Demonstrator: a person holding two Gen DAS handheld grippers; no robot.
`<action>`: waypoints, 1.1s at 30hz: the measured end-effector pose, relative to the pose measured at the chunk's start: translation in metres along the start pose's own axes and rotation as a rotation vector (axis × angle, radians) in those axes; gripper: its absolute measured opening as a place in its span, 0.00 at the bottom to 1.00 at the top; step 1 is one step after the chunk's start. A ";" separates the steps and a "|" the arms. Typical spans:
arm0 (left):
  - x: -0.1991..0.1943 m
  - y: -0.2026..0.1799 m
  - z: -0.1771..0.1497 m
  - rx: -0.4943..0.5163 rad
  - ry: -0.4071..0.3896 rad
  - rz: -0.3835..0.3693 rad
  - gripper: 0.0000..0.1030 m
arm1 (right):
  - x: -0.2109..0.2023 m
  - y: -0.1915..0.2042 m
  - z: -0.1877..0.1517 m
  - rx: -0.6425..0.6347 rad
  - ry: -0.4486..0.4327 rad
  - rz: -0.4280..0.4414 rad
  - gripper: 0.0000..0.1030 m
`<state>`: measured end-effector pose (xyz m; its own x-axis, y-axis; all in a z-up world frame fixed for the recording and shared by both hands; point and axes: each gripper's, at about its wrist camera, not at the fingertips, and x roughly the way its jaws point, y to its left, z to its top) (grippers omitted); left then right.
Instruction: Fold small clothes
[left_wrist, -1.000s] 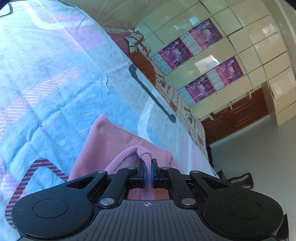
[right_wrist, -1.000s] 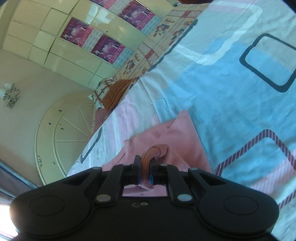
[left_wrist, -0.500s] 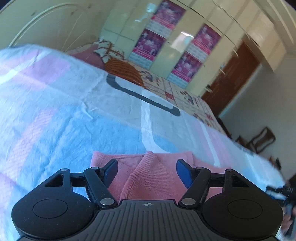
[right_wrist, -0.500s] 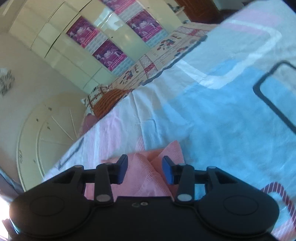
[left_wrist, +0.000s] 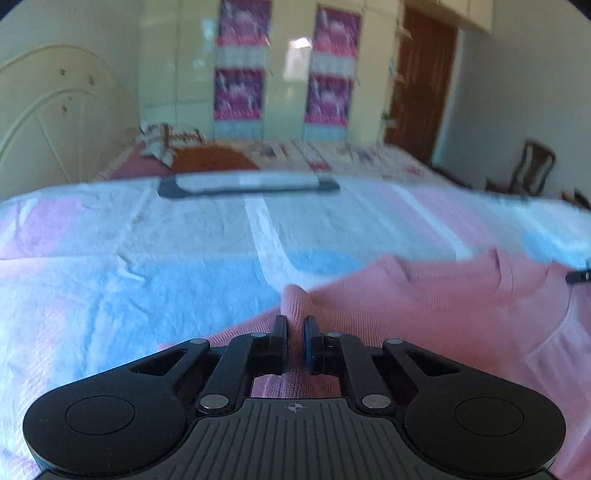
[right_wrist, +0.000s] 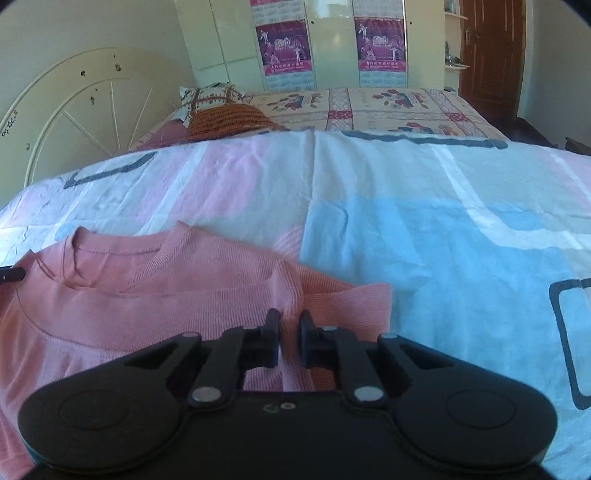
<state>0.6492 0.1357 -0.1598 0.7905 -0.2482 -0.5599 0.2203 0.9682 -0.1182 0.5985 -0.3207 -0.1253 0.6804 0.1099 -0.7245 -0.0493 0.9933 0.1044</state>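
I see the pink knit sweater (right_wrist: 147, 295) lying flat on the bed, neckline away from me, spread between my two tools. A raised pinch of its fabric sits in the left tool (left_wrist: 295, 325), whose jaws have come down to a narrow gap and press on that fold at the sweater's left shoulder edge. The rest of the garment stretches off to that tool's right, where the picture is smeared. The right tool (right_wrist: 289, 318) sits at the opposite shoulder; its jaws are closing, and a ridge of pink fabric stands between them, touching both pads. Just right of that tool a sleeve (right_wrist: 354, 299) lies folded beside the body, its cuff end pointing away from the sweater.

Under everything is the bedsheet (right_wrist: 406, 221), pale with blue and pink blocks and dark outlined rectangles, wrinkled ahead of both tools. Beyond it I see a floral cover (right_wrist: 369, 103), an orange knitted cushion (right_wrist: 229, 118) and a cream headboard (right_wrist: 92, 110) to the far left. Wardrobe doors with purple posters (right_wrist: 284, 44) face me, and a brown door (right_wrist: 491, 51) stands far right.
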 end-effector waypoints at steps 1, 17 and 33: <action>-0.011 0.007 -0.003 -0.074 -0.063 0.007 0.07 | -0.010 -0.001 0.001 0.006 -0.070 -0.012 0.09; 0.030 0.006 -0.016 -0.065 0.072 0.137 0.23 | 0.031 -0.005 0.001 0.095 -0.021 -0.133 0.17; -0.004 -0.104 -0.031 0.114 0.071 0.001 0.62 | 0.022 0.128 -0.025 -0.272 -0.022 0.082 0.42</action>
<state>0.6051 0.0365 -0.1701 0.7492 -0.2409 -0.6170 0.2866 0.9577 -0.0259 0.5891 -0.1907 -0.1452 0.6819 0.1928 -0.7056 -0.2974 0.9544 -0.0266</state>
